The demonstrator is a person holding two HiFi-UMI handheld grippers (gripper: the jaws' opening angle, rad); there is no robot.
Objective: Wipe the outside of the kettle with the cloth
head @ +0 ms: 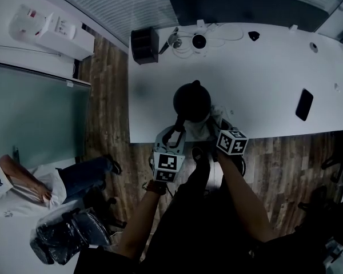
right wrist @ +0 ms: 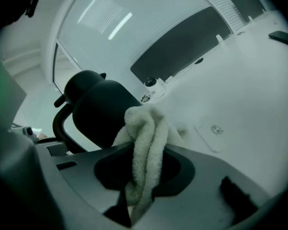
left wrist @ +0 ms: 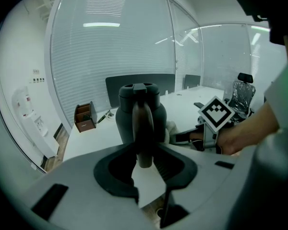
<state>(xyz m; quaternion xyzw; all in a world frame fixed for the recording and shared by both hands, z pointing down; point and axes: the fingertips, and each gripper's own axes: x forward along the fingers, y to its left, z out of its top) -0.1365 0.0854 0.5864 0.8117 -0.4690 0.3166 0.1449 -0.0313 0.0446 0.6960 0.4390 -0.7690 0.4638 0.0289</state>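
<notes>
White table (head: 274,73) bears the kettle (head: 191,100): left claw (left wrist: 144,158) clamps its handle (left wrist: 143,128), right claw (right wrist: 145,174) (pinching the cloth (right wrist: 146,133)) beside it.

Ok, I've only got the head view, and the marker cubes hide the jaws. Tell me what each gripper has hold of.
Observer: The left gripper has the kettle by its handle. The jaws are closed on the upright grip.
Operator: Now the right one.
Observer: The right gripper pinches a bunched white cloth, with a tail hanging below the jaws.
Operator: Say whether the cloth is on the kettle.
Observer: In the right gripper view the cloth's top fold lies against the kettle's dark side. I can't tell how hard it presses.
</notes>
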